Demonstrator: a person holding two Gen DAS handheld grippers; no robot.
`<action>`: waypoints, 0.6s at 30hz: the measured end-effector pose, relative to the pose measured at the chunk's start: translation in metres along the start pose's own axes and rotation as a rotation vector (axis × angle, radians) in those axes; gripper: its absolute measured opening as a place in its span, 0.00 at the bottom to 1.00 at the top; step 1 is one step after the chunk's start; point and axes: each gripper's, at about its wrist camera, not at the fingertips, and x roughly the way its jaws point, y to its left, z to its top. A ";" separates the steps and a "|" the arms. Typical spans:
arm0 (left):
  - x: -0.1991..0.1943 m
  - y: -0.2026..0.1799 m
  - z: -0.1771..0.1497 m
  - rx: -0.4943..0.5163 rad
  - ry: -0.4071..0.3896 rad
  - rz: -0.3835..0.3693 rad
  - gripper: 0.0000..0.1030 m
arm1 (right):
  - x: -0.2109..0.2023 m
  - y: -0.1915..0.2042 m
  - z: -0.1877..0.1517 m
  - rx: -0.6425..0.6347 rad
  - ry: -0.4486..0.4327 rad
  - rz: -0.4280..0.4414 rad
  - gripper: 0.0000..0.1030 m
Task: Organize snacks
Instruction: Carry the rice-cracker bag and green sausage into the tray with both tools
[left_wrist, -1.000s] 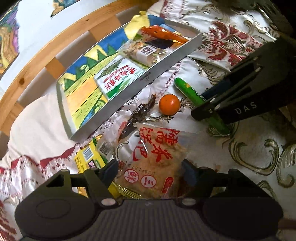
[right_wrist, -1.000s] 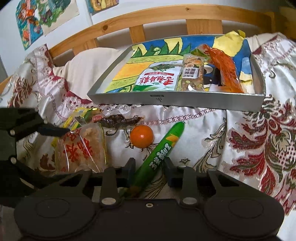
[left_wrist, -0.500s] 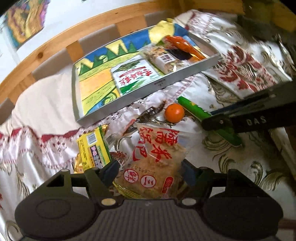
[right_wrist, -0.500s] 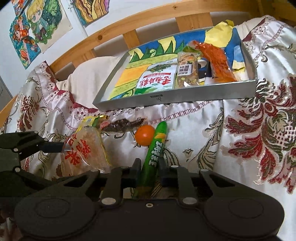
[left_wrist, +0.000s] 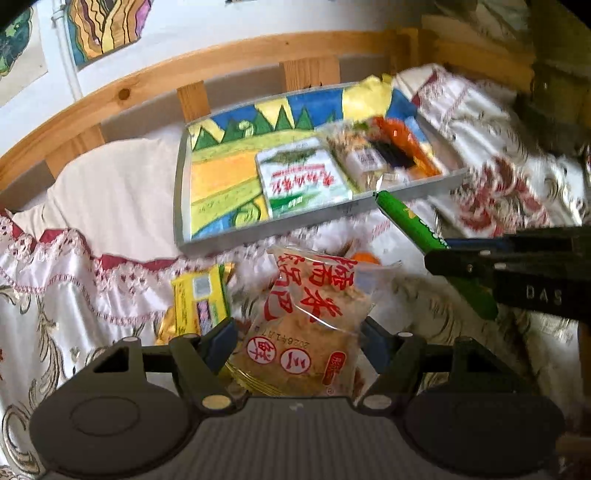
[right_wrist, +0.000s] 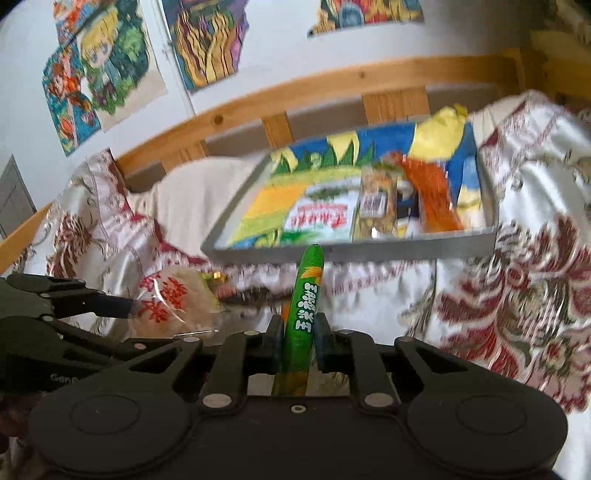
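- While three snacks already lie in the grey tray (left_wrist: 258, 232), you have two more in hand, so I judge the sorting to be roughly halfway.
- Your right gripper (right_wrist: 298, 341) has its jaws closed tight on one green corn sausage stick (right_wrist: 306, 306), lifted clear of the bedcover and pointing toward the tray's near wall.
- Your left gripper (left_wrist: 295, 341) has its jaws set wide on either side of one clear rice cracker packet with red lettering (left_wrist: 308, 325); they seem to touch its edges, and the right wrist view shows it raised off the cover.
- Inside the tray, count one green and white packet (left_wrist: 301, 181), one nut bar (left_wrist: 364, 162) and one orange packet (left_wrist: 406, 146), side by side at the right half; the left half shows only the painted liner.
- Left on the patterned bedcover (left_wrist: 48, 266), you have one yellow packet (left_wrist: 199, 299), one small orange fruit (left_wrist: 365, 256) half hidden behind the cracker packet, and one dark wrapped snack (right_wrist: 247, 295), blurred in the right wrist view.
- By that count, five items remain outside the tray: two held, three lying.
- Behind the tray runs one wooden bed rail (left_wrist: 236, 68), with several drawings (right_wrist: 99, 74) on the wall above.
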 end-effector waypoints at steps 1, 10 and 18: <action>0.000 -0.001 0.005 -0.008 -0.011 -0.002 0.73 | -0.002 -0.001 0.002 -0.001 -0.016 -0.003 0.17; 0.021 -0.014 0.069 -0.114 -0.091 -0.006 0.73 | -0.014 -0.021 0.031 0.004 -0.161 -0.056 0.17; 0.067 -0.013 0.122 -0.253 -0.118 0.034 0.73 | 0.000 -0.064 0.064 -0.005 -0.293 -0.150 0.17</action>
